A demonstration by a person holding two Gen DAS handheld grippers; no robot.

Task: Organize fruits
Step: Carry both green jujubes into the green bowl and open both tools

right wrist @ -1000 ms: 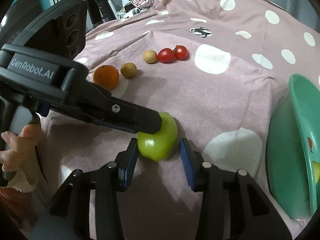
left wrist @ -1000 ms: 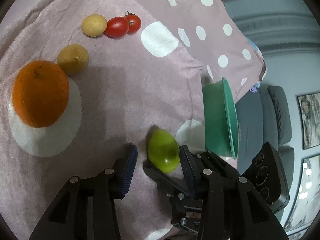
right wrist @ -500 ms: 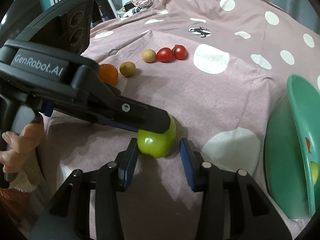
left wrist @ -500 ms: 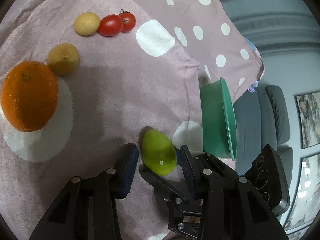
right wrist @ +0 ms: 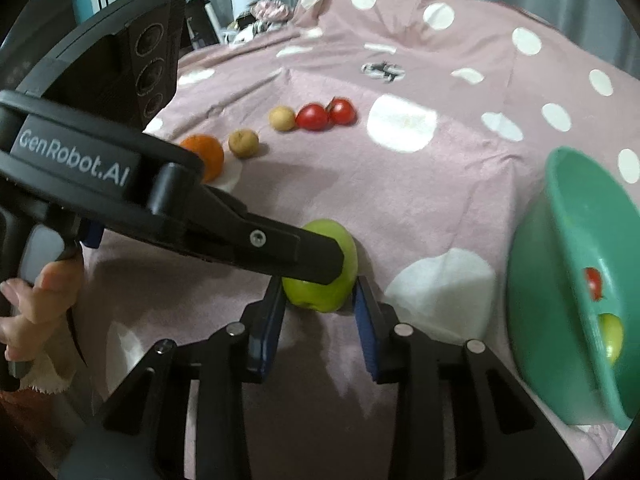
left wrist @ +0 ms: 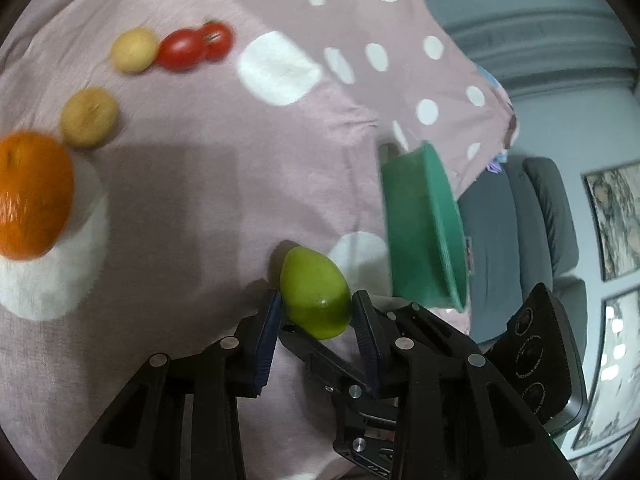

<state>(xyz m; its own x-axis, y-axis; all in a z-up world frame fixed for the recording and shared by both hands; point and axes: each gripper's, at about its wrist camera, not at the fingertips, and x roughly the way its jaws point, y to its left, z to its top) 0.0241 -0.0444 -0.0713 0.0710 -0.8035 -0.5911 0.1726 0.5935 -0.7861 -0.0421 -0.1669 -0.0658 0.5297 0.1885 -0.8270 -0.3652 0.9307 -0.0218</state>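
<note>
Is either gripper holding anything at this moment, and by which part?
Both grippers, jaws closing, bracket the green fruit on the cloth: the left gripper and the right gripper each meet opposite flanks at its widest part.

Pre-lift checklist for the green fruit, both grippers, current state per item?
1. Left gripper around the green fruit: ok, jaws closing, pads at both sides.
2. Right gripper around the same fruit: ok, jaws closing, pads at its flanks.
3. Firm grip from either gripper: cannot tell; fruit appears to rest on the pink spotted cloth.
4. Grippers clear of each other: not ok, they cross at the fruit, one finger passing under the other's.
5. Green basin ready: ok, on the right, open side facing in, a tomato and a green fruit inside.
6. Orange, two brownish fruits and two tomatoes clear of the lift: ok, well apart.
</note>
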